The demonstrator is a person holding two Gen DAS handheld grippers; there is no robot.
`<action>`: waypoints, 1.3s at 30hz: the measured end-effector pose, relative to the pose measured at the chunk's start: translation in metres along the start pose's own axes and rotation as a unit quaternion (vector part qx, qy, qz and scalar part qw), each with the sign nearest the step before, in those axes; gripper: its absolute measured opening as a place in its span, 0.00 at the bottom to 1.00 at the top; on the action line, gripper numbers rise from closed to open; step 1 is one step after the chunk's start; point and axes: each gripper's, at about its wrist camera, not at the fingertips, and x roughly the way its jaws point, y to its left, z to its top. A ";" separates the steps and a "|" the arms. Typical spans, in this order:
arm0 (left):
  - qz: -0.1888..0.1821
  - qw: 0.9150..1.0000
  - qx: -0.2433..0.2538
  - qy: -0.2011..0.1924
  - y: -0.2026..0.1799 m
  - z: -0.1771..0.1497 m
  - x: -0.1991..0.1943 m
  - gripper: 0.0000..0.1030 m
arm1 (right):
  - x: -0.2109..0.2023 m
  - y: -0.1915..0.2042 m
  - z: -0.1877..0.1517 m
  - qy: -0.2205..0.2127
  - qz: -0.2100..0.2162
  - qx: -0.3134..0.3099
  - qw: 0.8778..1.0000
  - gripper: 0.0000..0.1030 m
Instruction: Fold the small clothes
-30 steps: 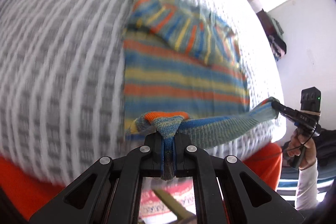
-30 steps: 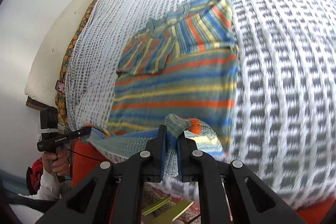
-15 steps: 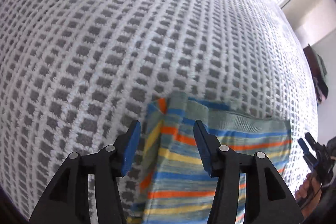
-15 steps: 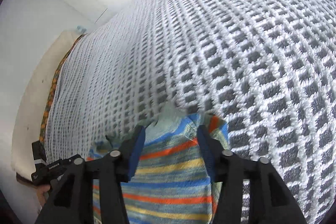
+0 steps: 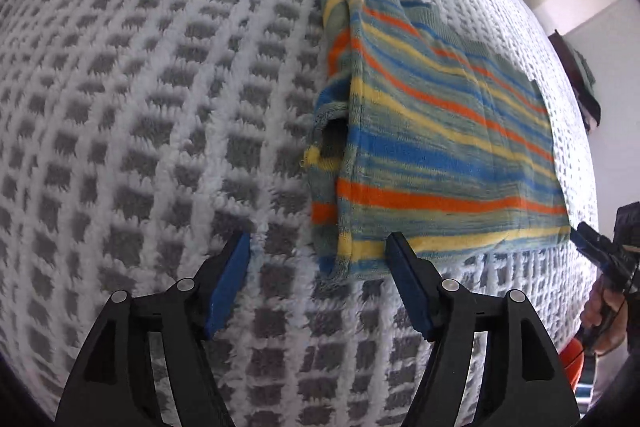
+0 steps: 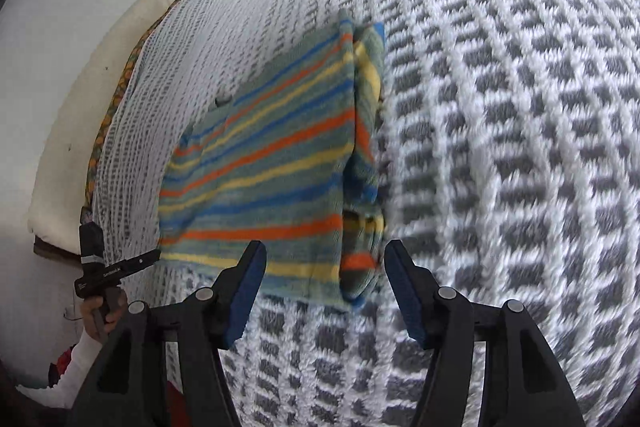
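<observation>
Left wrist view: fingers now spread, empty, striped garment released, folded on bed. Right fingers likewise wide, holding nothing; fold done.

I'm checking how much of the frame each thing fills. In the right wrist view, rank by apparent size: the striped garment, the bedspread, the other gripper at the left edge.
1. Checked bedspread, filling most of the frame.
2. Folded striped garment.
3. Left gripper, smallest, though it sits farther from the camera, so its true size is unsure.

Black tongs, blue pads, silver screws, white sleeve
</observation>
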 end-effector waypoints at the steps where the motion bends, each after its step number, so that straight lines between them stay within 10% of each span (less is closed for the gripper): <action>1: -0.005 1.000 -0.005 -0.005 -0.003 0.002 0.003 0.76 | 0.005 0.003 -0.003 0.002 -0.001 -0.002 1.000 0.60; 3: -0.009 1.000 -0.015 -0.002 -0.012 0.008 0.012 0.69 | 0.021 0.004 -0.006 0.015 -0.005 0.000 1.000 0.59; 5: -0.016 0.999 -0.027 0.003 -0.014 0.013 0.017 0.05 | 0.032 0.004 -0.005 0.022 -0.045 0.004 0.999 0.34; 7: -0.032 0.999 -0.043 0.005 -0.015 0.016 0.015 0.05 | 0.030 0.005 -0.004 0.011 -0.055 0.008 0.998 0.09; 20: 0.021 0.998 0.051 0.017 -0.029 -0.042 -0.005 0.11 | -0.032 -0.011 -0.090 -0.002 -0.069 0.026 0.997 0.02; 23: 0.010 0.999 0.036 0.011 -0.029 -0.043 -0.009 0.21 | -0.035 -0.019 -0.098 -0.019 -0.068 0.048 0.996 0.06; 27: -0.003 1.000 0.017 0.003 -0.015 -0.042 -0.020 0.46 | -0.051 -0.019 -0.083 -0.074 -0.025 0.062 0.995 0.68; 34: -0.028 0.999 -0.016 0.007 -0.005 -0.039 -0.007 0.61 | 0.005 -0.006 -0.027 -0.043 0.027 0.094 0.994 0.65; 35: -0.027 0.999 -0.016 0.007 -0.009 -0.038 -0.004 0.56 | 0.020 -0.006 -0.023 -0.028 0.023 0.102 0.994 0.58; 36: -0.026 1.000 -0.012 0.005 -0.014 -0.035 -0.001 0.40 | 0.031 -0.005 -0.019 -0.013 0.029 0.105 0.994 0.26; 37: -0.029 0.999 -0.002 0.013 -0.019 -0.033 0.003 0.04 | 0.039 -0.002 -0.016 -0.003 0.027 0.101 0.995 0.09; 39: -0.033 0.999 0.008 0.014 -0.025 -0.029 0.000 0.05 | 0.038 0.011 -0.015 -0.006 0.012 0.087 0.996 0.09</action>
